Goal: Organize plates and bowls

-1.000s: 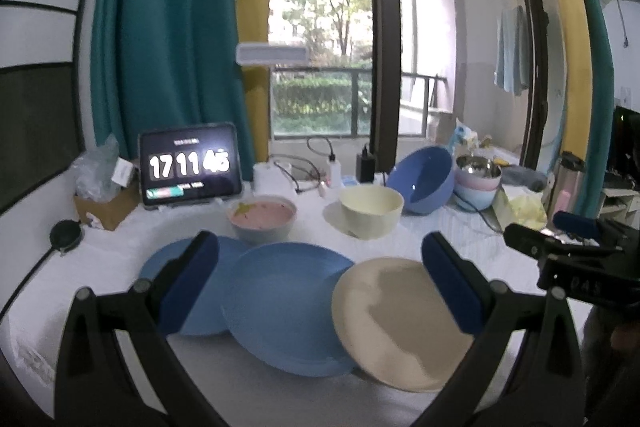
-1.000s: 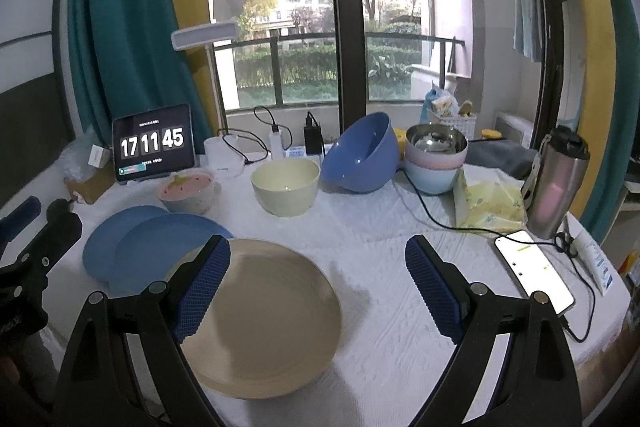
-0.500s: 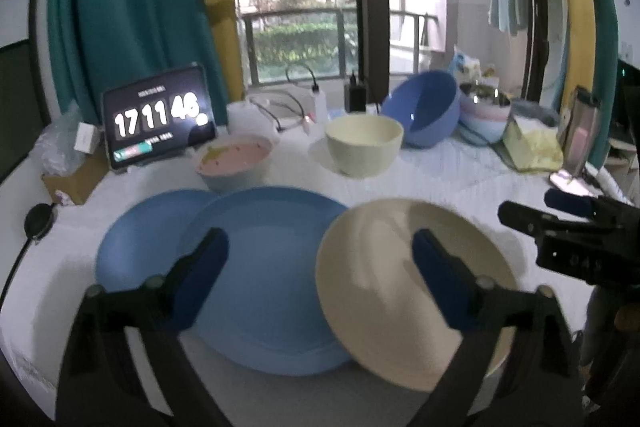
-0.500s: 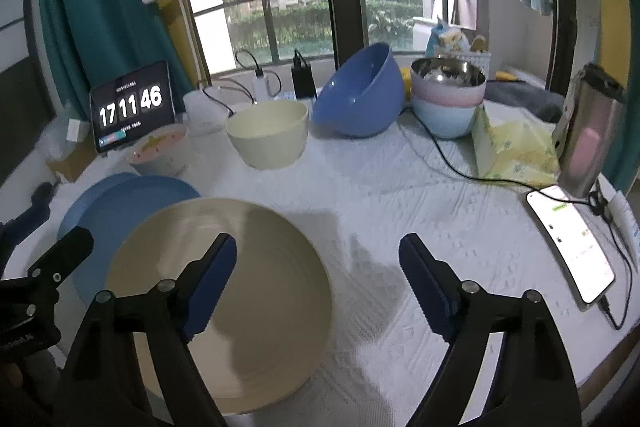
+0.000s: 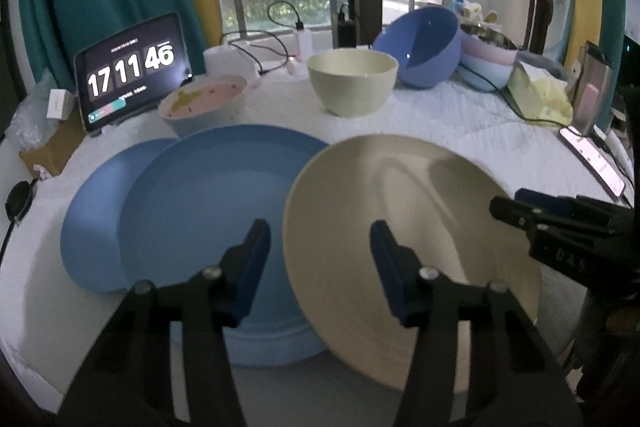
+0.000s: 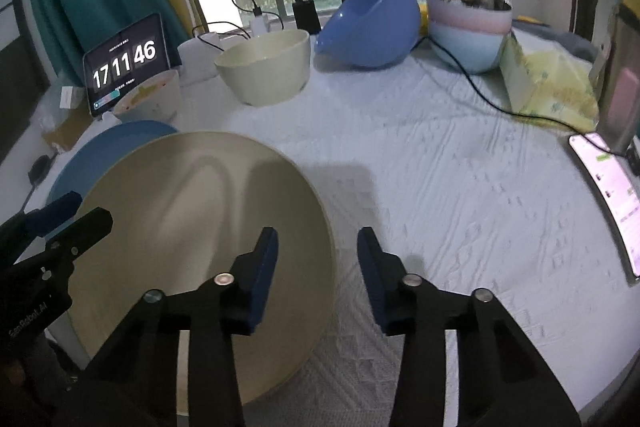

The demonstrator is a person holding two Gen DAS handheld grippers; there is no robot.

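A cream plate (image 5: 400, 207) (image 6: 192, 219) lies on the white cloth, overlapping a large blue plate (image 5: 208, 207) that overlaps a smaller blue plate (image 5: 92, 219). My left gripper (image 5: 319, 239) hovers over the cream plate's left rim. Its jaws are closing, the pads touch nothing. My right gripper (image 6: 318, 243) hovers over the same plate's right rim, jaws closing too, nothing pressed. Behind stand a pink-lined bowl (image 5: 204, 103), a cream bowl (image 5: 352, 83), a tilted blue bowl (image 5: 424, 47) and a stack of bowls (image 6: 468, 27).
A tablet clock (image 5: 132, 71) stands at the back left beside a cardboard box. On the right are a yellow tissue pack (image 6: 548, 87), a tumbler (image 5: 592, 91) and a phone (image 6: 608, 195) near the table edge. Cables run across the back.
Both grippers have come down and tilted toward the plates, and the jaws of each have narrowed from wide apart. The dishes have not moved.
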